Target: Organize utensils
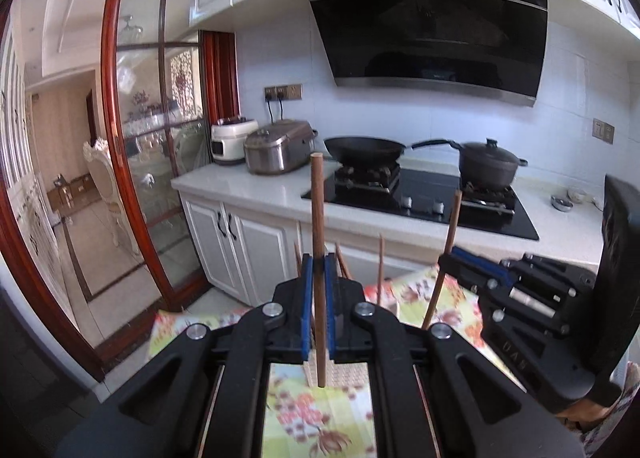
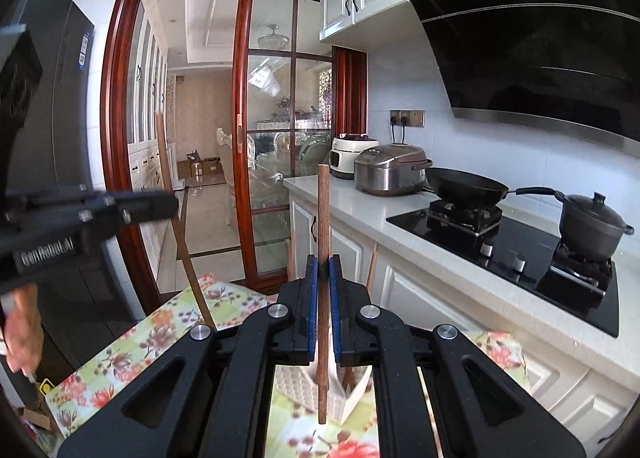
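Gripping one wooden chopstick each, the left gripper (image 1: 319, 264) and right gripper (image 2: 323, 264) have their blue fingers (image 1: 306, 298) clamped on the upright sticks. Both chopsticks (image 1: 318, 218) hang above a floral-clothed surface (image 2: 132, 346), over a white holder (image 2: 296, 386) with more chopsticks.

Two brown wooden chopsticks stood upright, one (image 1: 319, 218) clamped between blue pads, the other (image 2: 323, 226) likewise; more chopsticks (image 1: 381, 270) rose behind, above a white perforated holder (image 2: 300, 386).
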The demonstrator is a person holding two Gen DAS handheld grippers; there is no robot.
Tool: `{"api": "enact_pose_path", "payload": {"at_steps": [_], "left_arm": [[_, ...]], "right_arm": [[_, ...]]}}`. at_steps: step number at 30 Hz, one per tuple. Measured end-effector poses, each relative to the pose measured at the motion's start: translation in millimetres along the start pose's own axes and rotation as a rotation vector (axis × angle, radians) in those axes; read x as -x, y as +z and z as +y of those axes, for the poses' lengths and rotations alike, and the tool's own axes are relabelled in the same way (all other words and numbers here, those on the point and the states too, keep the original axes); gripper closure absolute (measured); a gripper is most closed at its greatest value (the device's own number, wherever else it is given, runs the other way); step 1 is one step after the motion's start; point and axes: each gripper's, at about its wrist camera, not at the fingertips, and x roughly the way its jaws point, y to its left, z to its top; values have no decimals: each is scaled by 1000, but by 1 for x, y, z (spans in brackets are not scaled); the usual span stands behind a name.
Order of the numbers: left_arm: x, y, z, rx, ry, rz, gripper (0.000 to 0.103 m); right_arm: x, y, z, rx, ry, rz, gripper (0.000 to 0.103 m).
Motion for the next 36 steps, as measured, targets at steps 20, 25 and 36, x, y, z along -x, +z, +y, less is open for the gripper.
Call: {"api": "enact_pose_path", "payload": {"at_steps": [20,25,36], "left_arm": [[-144,-15,19,59,-76,208,97],[-162,-44,22,43,-57,253,84],[-78,-67,46,87,108,38,9]], "right_arm": [[-123,-40,-22,-47,31,268,96],[-137,-60,-32,-97,21,306,62],[-58,-60,-31,-119,-31,137,55]]}}
